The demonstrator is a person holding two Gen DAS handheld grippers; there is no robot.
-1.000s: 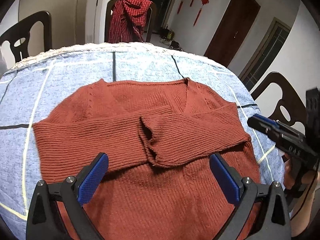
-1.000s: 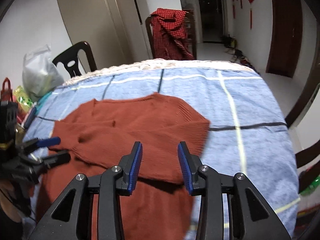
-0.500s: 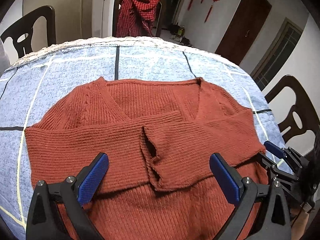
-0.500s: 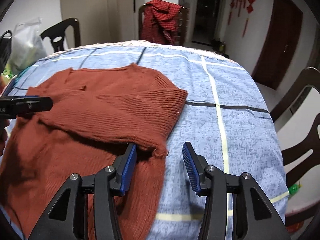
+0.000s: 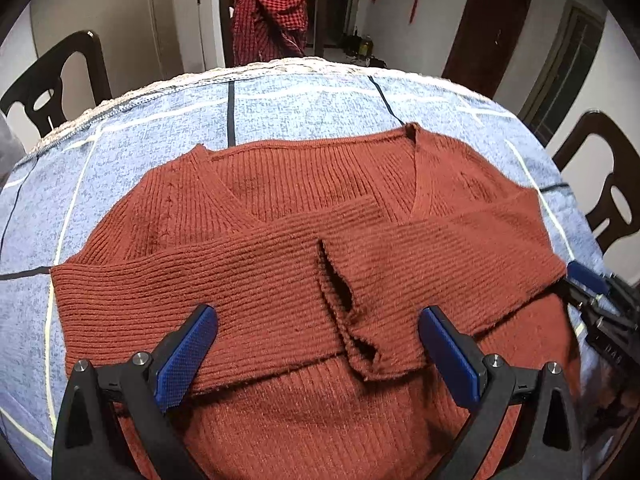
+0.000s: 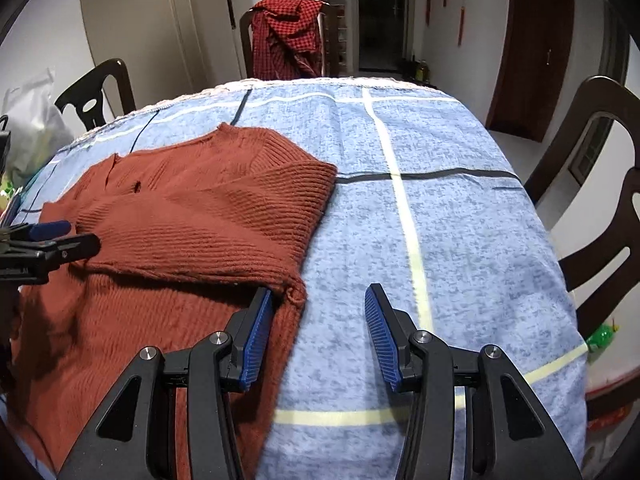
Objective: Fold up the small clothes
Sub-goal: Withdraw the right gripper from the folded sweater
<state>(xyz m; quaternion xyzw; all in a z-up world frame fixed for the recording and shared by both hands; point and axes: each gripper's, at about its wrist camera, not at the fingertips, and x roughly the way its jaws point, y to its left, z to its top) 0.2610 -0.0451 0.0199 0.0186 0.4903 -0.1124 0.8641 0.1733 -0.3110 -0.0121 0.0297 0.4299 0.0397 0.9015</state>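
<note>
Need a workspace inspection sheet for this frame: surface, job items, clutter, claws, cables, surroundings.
Surface: round table under a blue checked cloth.
Job's things: rust knit sweater lying flat, both sleeves folded across the chest.
Clutter: white plastic bag at the table's left edge.
Grippers: left claw open over the sweater; right claw open at the sweater's right edge, jaws have just been opening, nothing gripped.
Cables: nothing seen.
Surroundings: dark chairs; red checked garment draped over the far chair.

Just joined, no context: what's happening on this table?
A person with a tool in each hand is folding a rust sweater on a blue checked tablecloth. Both sleeves are already folded across the chest. The left tool hangs open over the body; the right tool is open at the sweater's edge, gripping nothing.
</note>
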